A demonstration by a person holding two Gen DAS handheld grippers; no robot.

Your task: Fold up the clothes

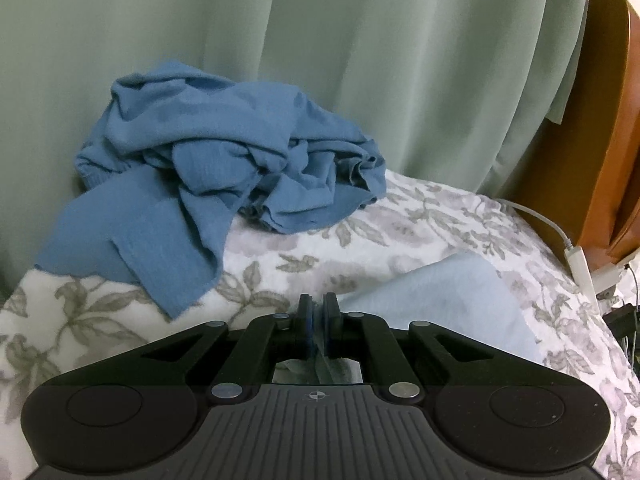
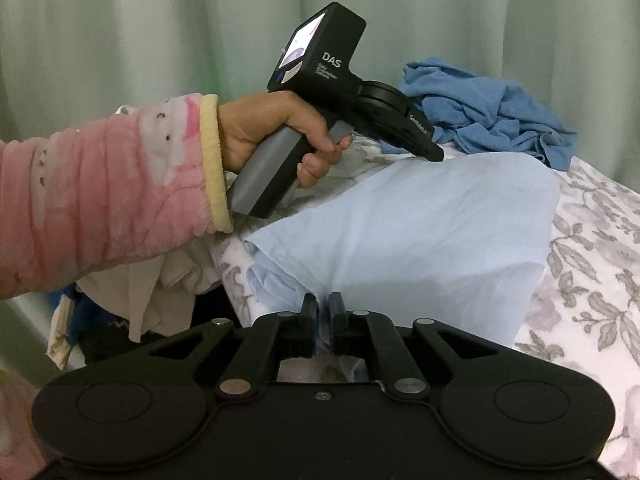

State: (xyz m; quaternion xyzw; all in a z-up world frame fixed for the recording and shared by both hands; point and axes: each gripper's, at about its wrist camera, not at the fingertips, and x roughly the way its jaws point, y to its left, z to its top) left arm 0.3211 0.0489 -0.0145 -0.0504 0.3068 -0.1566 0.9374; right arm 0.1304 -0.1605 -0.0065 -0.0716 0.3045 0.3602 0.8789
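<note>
A pale blue garment [image 2: 420, 236] lies on the floral bedspread [image 2: 592, 248], lifted along its far and near edges. My left gripper [image 1: 319, 320] is shut on a far corner of it; the cloth [image 1: 448, 304] spreads to the right of the fingers. In the right wrist view the left gripper [image 2: 434, 154] pinches that far corner. My right gripper [image 2: 323, 320] is shut on the near edge of the same garment. A crumpled darker blue garment [image 1: 224, 160] lies in a heap by the curtain; it also shows in the right wrist view [image 2: 488, 108].
A green curtain [image 1: 360, 60] hangs behind the bed. A wooden headboard [image 1: 612, 140] and a white cable [image 1: 560, 236] are at the right. Cream and dark clothes [image 2: 152, 296] hang off the bed's left edge, under my pink-sleeved arm [image 2: 100, 200].
</note>
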